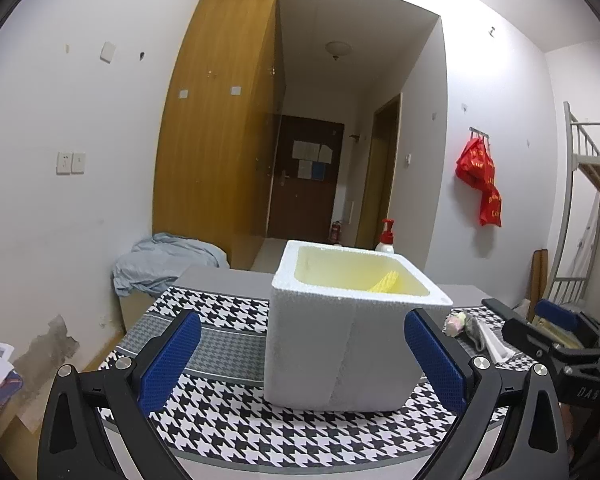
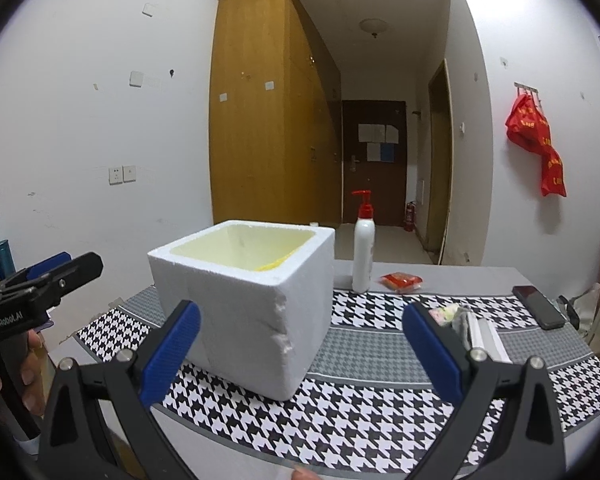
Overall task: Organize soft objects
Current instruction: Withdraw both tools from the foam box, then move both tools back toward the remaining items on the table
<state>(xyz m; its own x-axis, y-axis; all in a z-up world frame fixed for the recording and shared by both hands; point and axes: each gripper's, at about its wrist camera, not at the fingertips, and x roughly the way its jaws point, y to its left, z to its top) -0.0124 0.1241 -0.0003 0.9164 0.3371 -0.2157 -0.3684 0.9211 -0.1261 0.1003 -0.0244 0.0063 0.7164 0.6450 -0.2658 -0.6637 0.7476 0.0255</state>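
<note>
A white foam box stands on the houndstooth cloth; a yellow soft object lies inside it. My left gripper is open and empty, its jaws wide in front of the box. My right gripper is open and empty, just right of the box. A small pile of soft items, pastel and grey, lies on the cloth behind the right finger; it also shows in the left wrist view. The right gripper shows at the right of the left view.
A white pump bottle with a red top, a red packet and a black phone lie on the far part of the table. A blue cloth heap lies at the left. A bunk bed frame stands at the right.
</note>
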